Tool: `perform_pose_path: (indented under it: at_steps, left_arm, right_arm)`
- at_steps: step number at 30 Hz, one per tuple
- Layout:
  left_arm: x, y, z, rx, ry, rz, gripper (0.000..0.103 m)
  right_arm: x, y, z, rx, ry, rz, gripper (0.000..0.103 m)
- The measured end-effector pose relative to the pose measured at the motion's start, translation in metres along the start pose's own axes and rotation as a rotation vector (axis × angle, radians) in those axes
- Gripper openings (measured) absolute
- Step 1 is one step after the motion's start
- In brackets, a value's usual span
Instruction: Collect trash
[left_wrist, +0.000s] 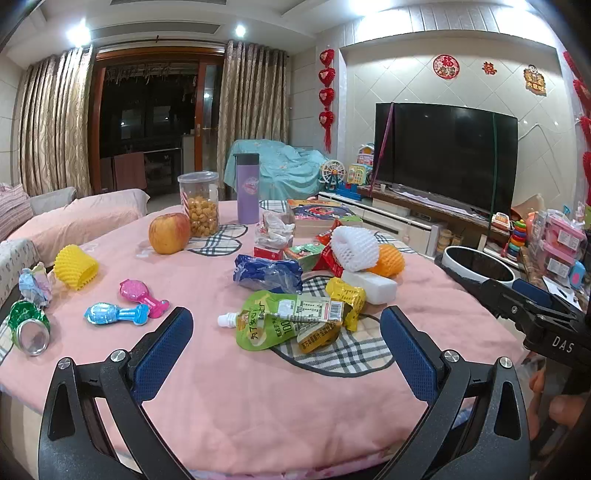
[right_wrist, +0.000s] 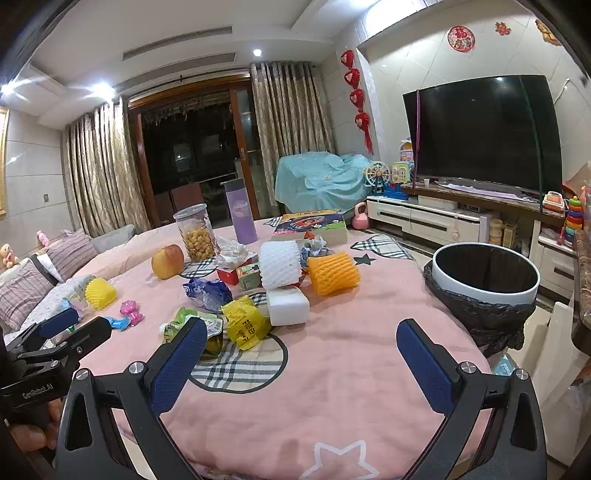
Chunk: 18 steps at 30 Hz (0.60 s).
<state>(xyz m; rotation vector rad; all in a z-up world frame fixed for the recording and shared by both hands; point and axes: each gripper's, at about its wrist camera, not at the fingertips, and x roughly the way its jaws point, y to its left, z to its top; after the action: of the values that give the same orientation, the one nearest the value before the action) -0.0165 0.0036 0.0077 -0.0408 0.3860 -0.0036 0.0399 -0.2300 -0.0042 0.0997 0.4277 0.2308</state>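
Observation:
Trash lies on a pink-covered round table (left_wrist: 229, 387): a green drink pouch (left_wrist: 273, 321), a yellow wrapper (left_wrist: 345, 295) (right_wrist: 245, 323), a blue plastic bag (left_wrist: 267, 273) (right_wrist: 208, 291), a white foam block (left_wrist: 369, 284) (right_wrist: 288, 304), white foam netting (left_wrist: 352, 249) (right_wrist: 280, 264), orange netting (right_wrist: 332, 273), yellow netting (left_wrist: 75, 266) and a crushed green can (left_wrist: 27, 328). My left gripper (left_wrist: 286, 330) is open and empty, just short of the pouch. My right gripper (right_wrist: 301, 343) is open and empty over the table's near edge. A bin with a black liner (right_wrist: 484, 284) stands right of the table.
An apple (left_wrist: 168, 232), a snack jar (left_wrist: 199, 203), a purple flask (left_wrist: 247, 188) and a book (left_wrist: 317, 212) stand at the back. Pink and blue candy toys (left_wrist: 127, 306) lie at left. A sofa is at left, a TV cabinet at right.

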Motion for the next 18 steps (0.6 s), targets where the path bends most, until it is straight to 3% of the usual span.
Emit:
perform_pose_path:
  at_steps: [18]
  left_arm:
    - [0.0020,0.0022,-0.0037,-0.008,0.011,-0.010,0.103]
  right_arm:
    - [0.0000,0.0008,-0.0012,0.017,0.007,0.012,0.103]
